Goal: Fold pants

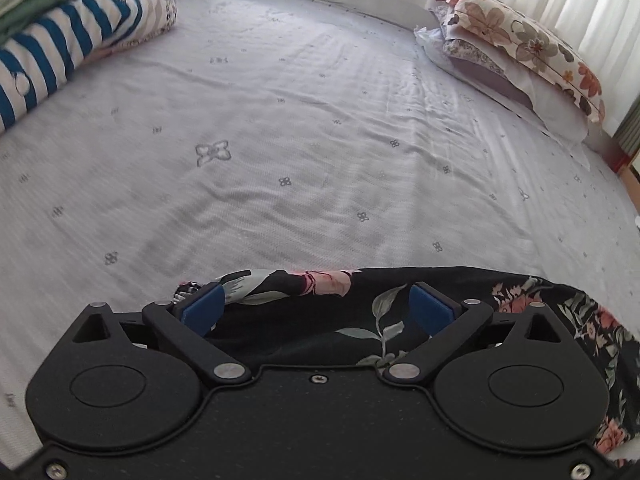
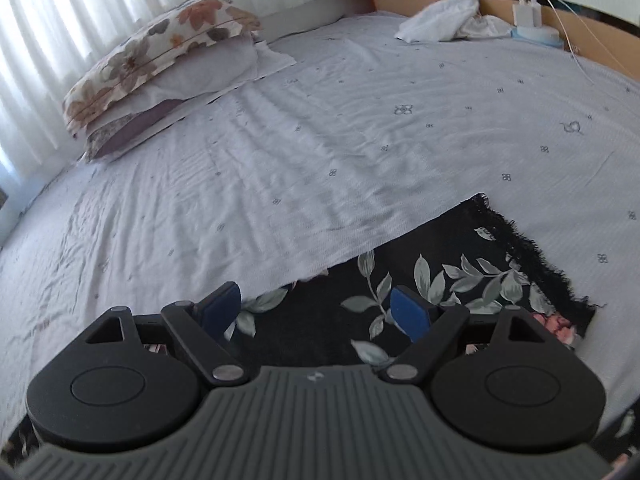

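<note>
The pants (image 1: 320, 320) are black with a pink and green flower print and lie flat on the pale bed sheet (image 1: 280, 140). In the left wrist view their near edge runs under my left gripper (image 1: 318, 306), which is open, its blue pads wide apart over the cloth. In the right wrist view a leg end with a frayed black hem (image 2: 520, 248) lies to the right. My right gripper (image 2: 318, 310) is open just above the pants (image 2: 440, 248), near their edge.
A blue-striped rolled blanket (image 1: 60, 56) and folded bedding lie at the far left. Flowered pillows (image 1: 520, 48) (image 2: 160, 56) are stacked by the white curtains. White cloth (image 2: 444, 16) and a charger (image 2: 528, 12) lie by the wooden headboard.
</note>
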